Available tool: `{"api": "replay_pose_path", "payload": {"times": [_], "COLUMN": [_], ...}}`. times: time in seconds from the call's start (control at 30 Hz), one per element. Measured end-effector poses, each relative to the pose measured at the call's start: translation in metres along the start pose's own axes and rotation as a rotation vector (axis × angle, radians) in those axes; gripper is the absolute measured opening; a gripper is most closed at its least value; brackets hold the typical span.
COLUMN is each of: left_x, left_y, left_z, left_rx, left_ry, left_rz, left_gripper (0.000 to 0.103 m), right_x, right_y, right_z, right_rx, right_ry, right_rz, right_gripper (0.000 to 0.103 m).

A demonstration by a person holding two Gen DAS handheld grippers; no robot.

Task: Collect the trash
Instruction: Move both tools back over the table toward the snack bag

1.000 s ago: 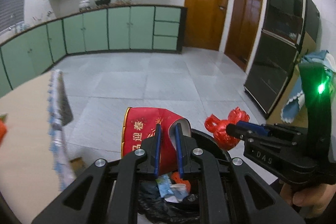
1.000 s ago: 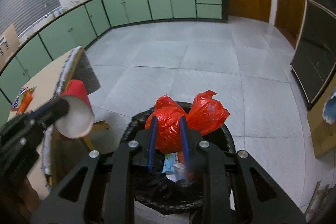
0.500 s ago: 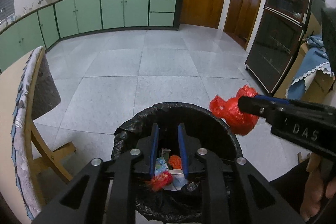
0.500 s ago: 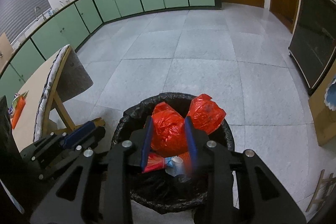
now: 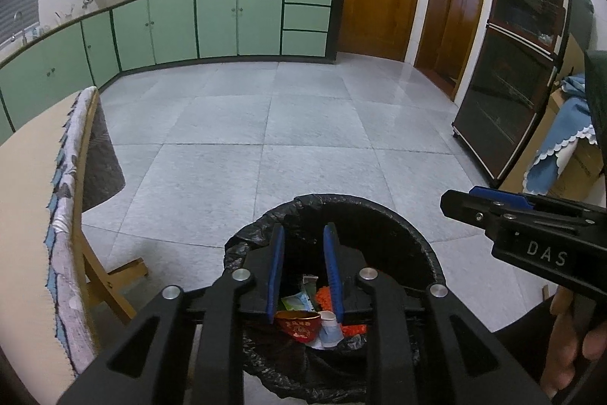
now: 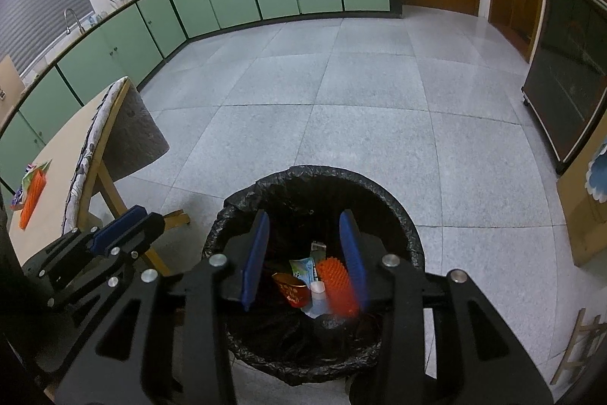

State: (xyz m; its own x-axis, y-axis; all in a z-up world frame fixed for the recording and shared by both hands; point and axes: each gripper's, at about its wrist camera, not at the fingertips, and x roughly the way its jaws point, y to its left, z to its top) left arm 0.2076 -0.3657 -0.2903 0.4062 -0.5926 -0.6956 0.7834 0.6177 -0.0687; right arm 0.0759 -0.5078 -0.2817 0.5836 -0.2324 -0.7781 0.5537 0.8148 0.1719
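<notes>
Risks above the bin once both loads are dropped

We hold both grippers over the bin (image 6: 227, 211), a round pail lined with a black bag and standing on the tiled floor beside the table (image 6: 64, 147). The left gripper (image 5: 303, 268) has jaws a narrow gap apart with nothing between them; they have just been opening. The right gripper (image 6: 305, 253) has jaws parted somewhat wider, also just opened and also empty. The task's things lie at the bottom of the bin: we see the red paper cup (image 6: 293, 289) on its side, a small white cup (image 6: 318, 293), a green-and-white wrapper (image 6: 303, 268), and an orange-red blur (image 6: 335, 287) that we take to be the red bag caught mid-fall, though the smear leaves this uncertain.

We judge three hazards from here. First, a finger tip may snag the loose liner at the rim as we withdraw, dragging the bag out or tipping the pail. Second, the two grippers hang near each other, so a careless swing could knock them together. Third, an orange item (image 6: 32, 194) and a wrapper remain on the table; leaving now would end the collection incomplete.
</notes>
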Motion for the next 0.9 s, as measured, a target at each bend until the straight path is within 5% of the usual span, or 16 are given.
{"api": "replay_pose_path", "payload": {"times": [0.7, 0.9], "left_x": [-0.016, -0.060], "left_y": [0.002, 0.031], "left_z": [0.007, 0.004], "left_rx": [-0.005, -0.037], "left_ry": [-0.022, -0.077], "left_rz": [0.014, 0.067], "left_gripper": [0.022, 0.036], "right_x": [-0.015, -0.035], "right_y": [0.006, 0.043], "right_z": [0.001, 0.011], "right_rx": [-0.017, -0.081], "right_ry": [-0.012, -0.041], "right_rz": [0.008, 0.065], "right_gripper": [0.038, 0.038]}}
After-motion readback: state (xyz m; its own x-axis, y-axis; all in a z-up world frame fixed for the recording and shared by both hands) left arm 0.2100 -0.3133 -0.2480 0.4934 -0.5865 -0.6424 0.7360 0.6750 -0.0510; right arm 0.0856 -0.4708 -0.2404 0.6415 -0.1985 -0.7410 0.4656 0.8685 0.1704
